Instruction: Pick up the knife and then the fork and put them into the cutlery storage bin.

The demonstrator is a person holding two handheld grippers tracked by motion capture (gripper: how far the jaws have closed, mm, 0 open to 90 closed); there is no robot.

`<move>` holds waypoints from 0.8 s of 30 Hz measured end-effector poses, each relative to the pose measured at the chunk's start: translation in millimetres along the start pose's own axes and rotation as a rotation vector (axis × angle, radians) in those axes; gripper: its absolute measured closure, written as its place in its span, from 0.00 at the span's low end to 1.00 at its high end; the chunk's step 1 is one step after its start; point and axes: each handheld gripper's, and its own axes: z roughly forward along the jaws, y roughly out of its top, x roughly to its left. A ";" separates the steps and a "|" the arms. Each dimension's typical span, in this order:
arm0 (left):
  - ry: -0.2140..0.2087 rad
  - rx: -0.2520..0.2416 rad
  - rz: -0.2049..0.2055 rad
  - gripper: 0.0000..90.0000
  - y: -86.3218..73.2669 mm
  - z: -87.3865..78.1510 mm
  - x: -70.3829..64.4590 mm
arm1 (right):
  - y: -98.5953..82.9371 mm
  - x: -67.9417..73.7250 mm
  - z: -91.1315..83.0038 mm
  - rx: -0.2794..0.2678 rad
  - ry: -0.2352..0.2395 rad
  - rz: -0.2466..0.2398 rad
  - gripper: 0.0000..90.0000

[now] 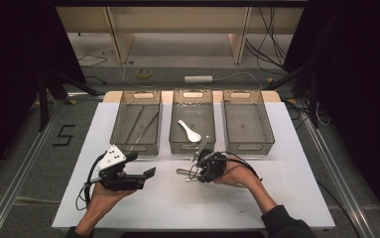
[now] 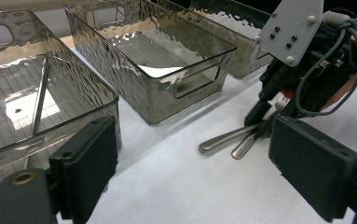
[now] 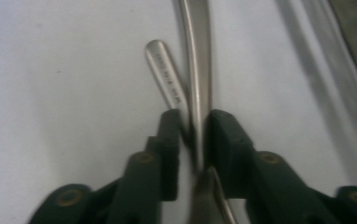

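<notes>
Two metal utensils (image 1: 183, 173) lie side by side on the white table (image 1: 257, 198), in front of the middle bin. My right gripper (image 1: 195, 169) points down at them. In the right gripper view it (image 3: 195, 128) is shut on the longer handle (image 3: 199, 65), and the shorter handle (image 3: 166, 84) lies just left of the jaws. The left gripper view shows both handles (image 2: 232, 137) under the right gripper (image 2: 302, 79). My left gripper (image 1: 142, 164) hovers to the left with its jaws wide open and nothing between them (image 2: 199, 177).
Three smoky clear bins stand in a row at the back. The left bin (image 1: 137, 144) holds long thin metal rods, the middle bin (image 1: 191, 145) a white spoon (image 1: 189, 131), and the right bin (image 1: 247, 144) looks bare. Dark floor and cables surround the table.
</notes>
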 end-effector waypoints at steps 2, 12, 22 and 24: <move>0.000 0.000 0.001 0.17 0.0 0.1 -0.3 | 1.0 2.8 0.5 0.001 -0.012 -0.003 0.83; -0.001 0.005 0.006 0.17 -0.1 -0.1 0.1 | 2.9 3.8 -2.7 0.005 -0.028 -0.047 0.89; -0.001 0.000 0.002 0.17 0.1 -0.1 -0.1 | 4.9 5.4 -4.0 0.022 -0.032 -0.039 0.89; -0.001 0.000 0.002 0.17 -0.1 -0.1 0.0 | 5.1 5.1 -3.9 0.023 -0.039 -0.044 0.89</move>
